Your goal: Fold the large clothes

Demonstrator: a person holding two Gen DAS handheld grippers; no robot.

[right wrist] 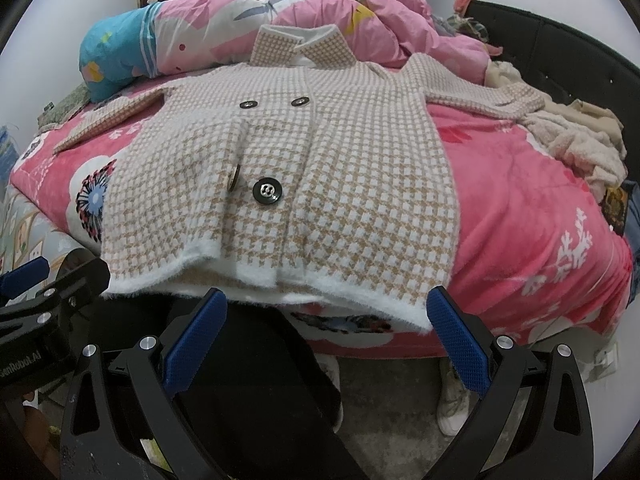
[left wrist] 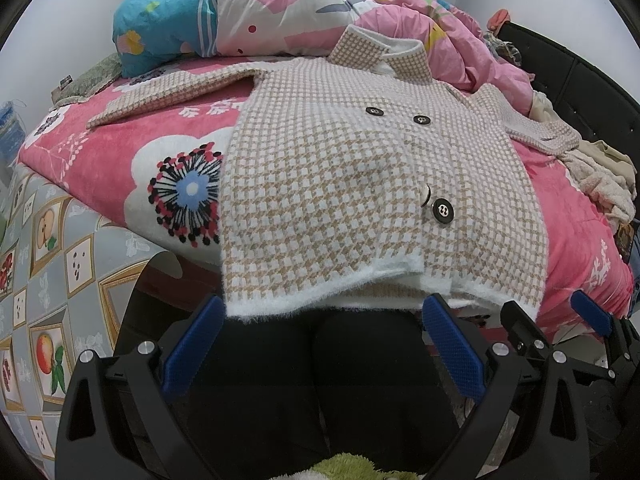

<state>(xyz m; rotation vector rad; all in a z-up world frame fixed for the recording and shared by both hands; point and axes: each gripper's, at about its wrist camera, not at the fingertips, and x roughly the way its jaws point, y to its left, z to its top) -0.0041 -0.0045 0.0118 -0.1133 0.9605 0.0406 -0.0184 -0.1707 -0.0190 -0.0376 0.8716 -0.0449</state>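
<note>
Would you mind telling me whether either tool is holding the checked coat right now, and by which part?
Nothing is held. The left tool and right tool are both open, just short of the white hem of the checked coat, which lies flat on the bed.

One houndstooth coat [left wrist: 360,168], four black buttons [left wrist: 443,211], one pink quilt [left wrist: 360,12], two grippers [left wrist: 324,312].

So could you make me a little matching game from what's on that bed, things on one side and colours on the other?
Things:
1. coat
2. blanket
3. bolster end
4. headboard

Colours:
a. black
b. tan and white checks
c. turquoise
d. deep pink with white flowers

Pairs: 1-b, 2-d, 3-c, 4-a
</note>
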